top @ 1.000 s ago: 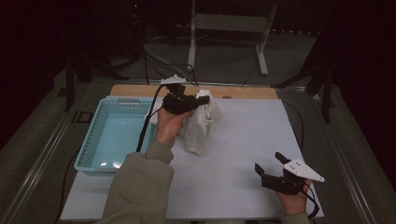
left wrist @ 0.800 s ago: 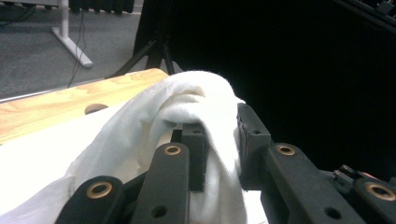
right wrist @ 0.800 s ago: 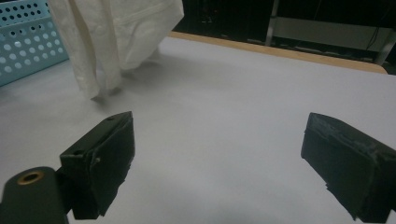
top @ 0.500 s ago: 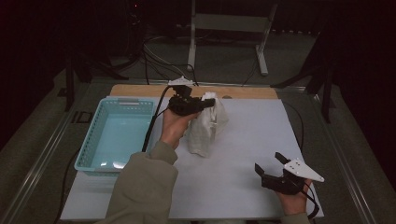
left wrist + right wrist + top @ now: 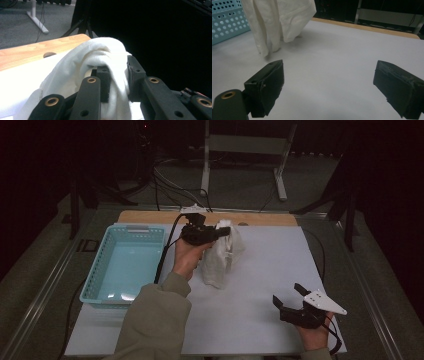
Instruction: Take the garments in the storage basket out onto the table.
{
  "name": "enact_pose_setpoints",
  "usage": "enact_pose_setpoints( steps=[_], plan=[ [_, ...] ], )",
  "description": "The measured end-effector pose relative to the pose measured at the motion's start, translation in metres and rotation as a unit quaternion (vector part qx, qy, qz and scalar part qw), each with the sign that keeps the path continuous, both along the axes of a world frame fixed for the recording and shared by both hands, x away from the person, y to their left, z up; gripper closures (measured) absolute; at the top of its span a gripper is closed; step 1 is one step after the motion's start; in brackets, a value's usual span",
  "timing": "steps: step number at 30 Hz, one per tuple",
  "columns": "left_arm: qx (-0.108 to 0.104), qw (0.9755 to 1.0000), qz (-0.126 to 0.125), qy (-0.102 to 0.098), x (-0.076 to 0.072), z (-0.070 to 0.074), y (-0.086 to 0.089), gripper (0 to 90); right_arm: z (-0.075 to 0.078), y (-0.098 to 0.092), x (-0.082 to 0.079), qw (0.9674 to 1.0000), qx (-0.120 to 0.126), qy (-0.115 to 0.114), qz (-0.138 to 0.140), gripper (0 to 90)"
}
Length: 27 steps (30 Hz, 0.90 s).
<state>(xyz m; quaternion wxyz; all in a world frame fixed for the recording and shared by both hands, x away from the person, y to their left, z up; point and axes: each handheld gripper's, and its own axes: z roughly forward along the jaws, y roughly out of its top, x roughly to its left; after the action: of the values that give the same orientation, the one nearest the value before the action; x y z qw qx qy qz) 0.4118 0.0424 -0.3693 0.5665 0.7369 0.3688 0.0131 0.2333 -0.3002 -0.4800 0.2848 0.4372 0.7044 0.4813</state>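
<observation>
Since a second ago the white cloth (image 5: 222, 254) has been lifted a little higher and carried right, hanging with its lower end touching the white tabletop (image 5: 260, 285) just right of the turquoise basket (image 5: 125, 265), pinched in the left gripper (image 5: 220, 234), while the right gripper (image 5: 292, 296) stays gaping near the front right edge.

Left gripper (image 5: 222, 234) clamped, right gripper (image 5: 292, 297) agape.

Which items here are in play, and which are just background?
In play:
- white cloth, clamped in the left gripper
- teal basket, likely destination
- right gripper, open, idle

Background:
- white stand
- floor cables
</observation>
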Motion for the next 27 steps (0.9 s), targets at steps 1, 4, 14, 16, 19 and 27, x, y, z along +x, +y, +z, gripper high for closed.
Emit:
enact_pose_setpoints(
  steps=[1,4,14,16,19,27],
  plan=[
    [0.001,1.0000,0.001,0.000,0.000,-0.001,-0.001,76.1,0.000,0.000,0.000,1.0000,0.000,0.000,0.000,9.9],
    [0.000,1.0000,0.000,-0.001,0.000,-0.004,-0.002,75.1,0.000,0.000,0.000,1.0000,0.000,-0.001,0.000,9.9],
    [-0.004,0.9999,0.009,0.014,0.000,-0.016,0.001,71.0,0.000,0.000,0.000,1.0000,0.000,0.001,0.000,9.9],
    [-0.001,0.9998,0.010,0.017,0.000,-0.019,0.001,70.4,0.000,0.000,0.000,1.0000,-0.001,0.001,0.000,9.9],
    [0.003,0.9998,0.010,0.020,0.000,-0.022,0.001,69.3,0.000,0.000,0.000,1.0000,-0.001,0.001,0.000,9.9],
    [0.011,0.9992,0.007,0.038,-0.001,-0.036,0.000,66.9,0.000,0.000,0.000,1.0000,-0.002,0.000,0.002,9.9]
  ],
)
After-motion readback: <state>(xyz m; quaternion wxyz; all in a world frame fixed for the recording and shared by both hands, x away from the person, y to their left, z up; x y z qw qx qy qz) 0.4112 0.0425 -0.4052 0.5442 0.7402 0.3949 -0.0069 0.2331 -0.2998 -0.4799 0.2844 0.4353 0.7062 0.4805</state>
